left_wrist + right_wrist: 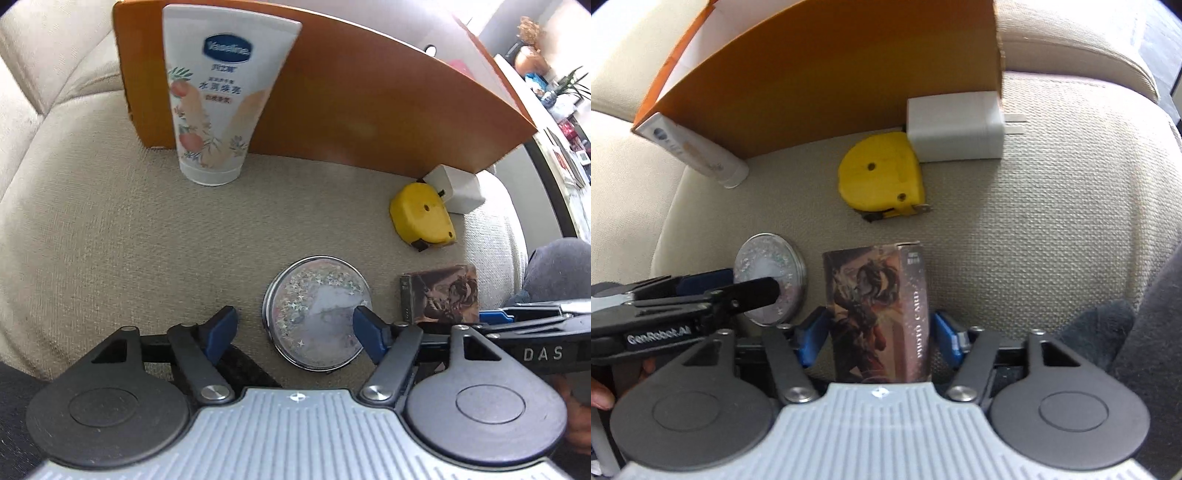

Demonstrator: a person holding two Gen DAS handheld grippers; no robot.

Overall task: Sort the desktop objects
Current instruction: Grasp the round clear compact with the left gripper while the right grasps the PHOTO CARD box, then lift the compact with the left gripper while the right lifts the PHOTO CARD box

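A round glitter compact (317, 314) lies flat on the beige sofa cushion (129, 229). My left gripper (295, 328) hangs over it, open, with the right blue pad above the compact's rim and the left pad off to its side. A brown photo card box (879, 306) stands between the blue pads of my right gripper (877, 332). That gripper is open: a gap shows on the box's right side. The card box (439, 291) also shows right of the compact (768, 266).
A Vaseline tube (218, 99) leans against an orange cardboard box (369, 103) at the back. A yellow tape measure (881, 177) and a white charger (955, 125) lie by the box's right corner. A person's dark-clothed leg (1145, 332) borders the cushion on the right.
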